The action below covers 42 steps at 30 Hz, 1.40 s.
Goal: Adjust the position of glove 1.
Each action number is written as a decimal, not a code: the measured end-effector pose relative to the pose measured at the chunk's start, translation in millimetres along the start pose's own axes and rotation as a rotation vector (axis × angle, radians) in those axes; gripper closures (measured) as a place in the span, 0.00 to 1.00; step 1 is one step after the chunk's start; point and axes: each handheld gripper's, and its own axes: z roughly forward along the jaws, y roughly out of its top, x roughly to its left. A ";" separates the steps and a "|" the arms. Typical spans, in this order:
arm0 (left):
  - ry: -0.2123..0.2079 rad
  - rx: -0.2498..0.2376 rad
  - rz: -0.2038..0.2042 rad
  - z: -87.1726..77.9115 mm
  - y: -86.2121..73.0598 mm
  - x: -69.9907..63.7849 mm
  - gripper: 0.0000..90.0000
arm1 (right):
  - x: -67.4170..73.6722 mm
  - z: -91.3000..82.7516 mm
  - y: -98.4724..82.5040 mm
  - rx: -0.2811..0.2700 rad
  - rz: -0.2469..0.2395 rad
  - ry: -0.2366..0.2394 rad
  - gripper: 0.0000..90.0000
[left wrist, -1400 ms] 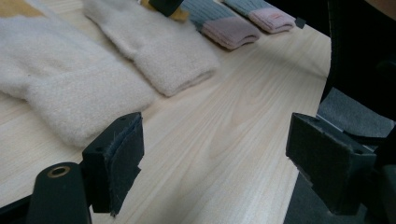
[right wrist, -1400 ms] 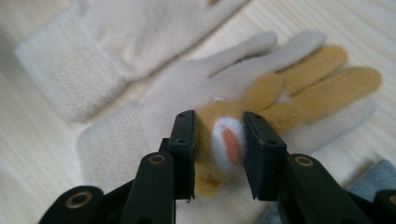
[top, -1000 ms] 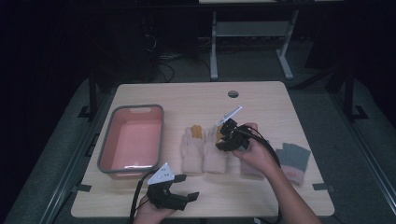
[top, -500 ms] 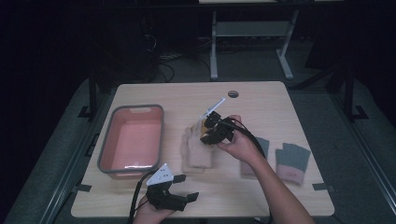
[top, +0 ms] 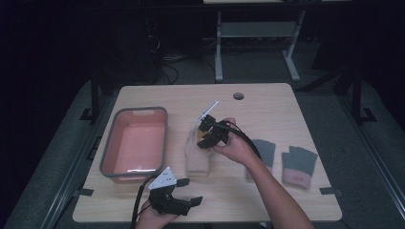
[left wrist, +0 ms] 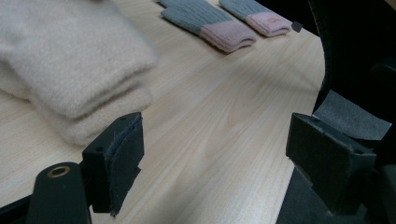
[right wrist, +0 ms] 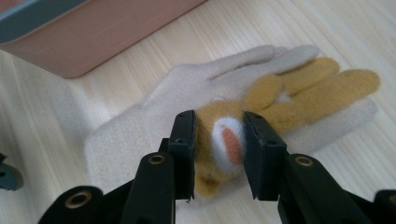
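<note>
Near edge of the bench [top: 286,114], left of middle: left tongs [top: 184,202] sit low over the wood, jaws spread wide, nothing between them. In the left gripper view the bare bench shows between the pads.

Just beyond, mid-bench: cream glove [top: 198,160] lies flat, cuff toward the near edge, fingers pointing toward the far edge. Right tongs [top: 206,138] are over its finger end, clenched on a mustard glove [right wrist: 280,93]; in the right gripper view both pads press the mustard cuff, which has a white and orange patch, and the mustard fingers lie on top of the cream glove.

Left side: pink tub [top: 157,143] with grey rim, close beside the cream glove, not touching.

Right side: two grey gloves [top: 300,160] with pink cuffs, flat, side by side, cuffs toward the near edge.
</note>
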 end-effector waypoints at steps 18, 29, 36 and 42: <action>-0.003 0.001 0.003 -0.5 0.2 -1.1 0.21 | -7.8 29.0 -11.5 0.048 0.048 0.058 0.67; -0.005 0.000 0.005 -0.4 0.3 -1.5 0.21 | 1.1 32.8 3.9 0.005 0.021 0.002 0.49; -0.006 0.000 0.001 -0.6 0.8 -1.1 0.21 | 7.9 49.3 12.4 0.034 -0.004 -0.017 0.48; -0.007 -0.004 0.000 -1.0 1.5 -0.5 0.21 | 11.4 58.0 12.7 0.065 -0.025 -0.035 0.49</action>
